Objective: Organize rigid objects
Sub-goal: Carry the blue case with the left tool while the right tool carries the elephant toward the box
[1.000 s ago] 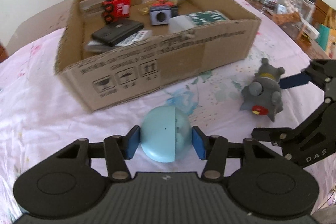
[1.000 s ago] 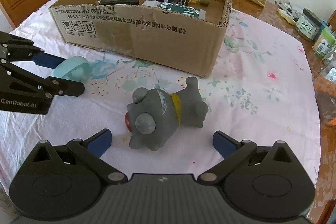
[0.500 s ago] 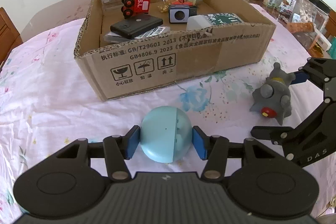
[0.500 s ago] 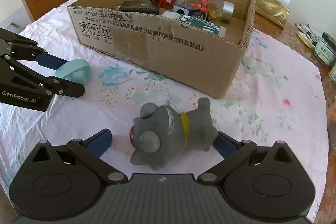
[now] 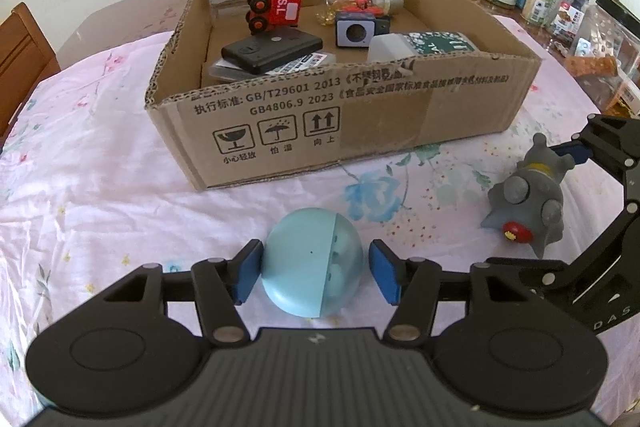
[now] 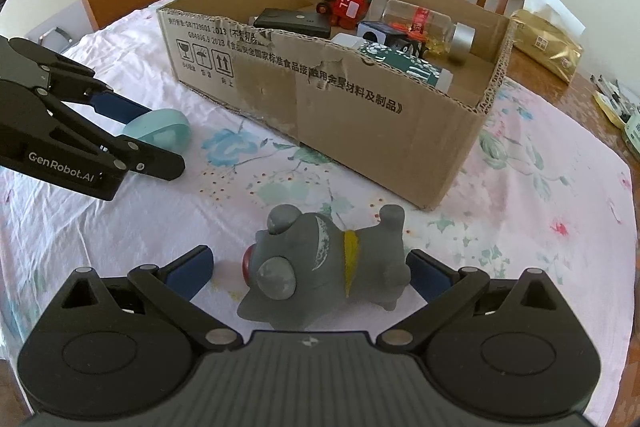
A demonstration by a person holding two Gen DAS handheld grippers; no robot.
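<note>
A floral pink tablecloth (image 5: 100,187) covers the table, with a cardboard box (image 5: 360,115) of small items at its middle. At left, the left gripper (image 5: 316,273) brackets a pale blue ball (image 5: 310,263), its left pad touching and a sliver of gap at the right pad. At right, the right gripper (image 6: 308,267) is spread around a grey toy dog (image 6: 328,263) lying on its side, left pad clear of the snout.

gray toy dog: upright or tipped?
Tipped. The gray toy dog lies on its side on the tablecloth, legs pointing sideways, between the open right tool.
</note>
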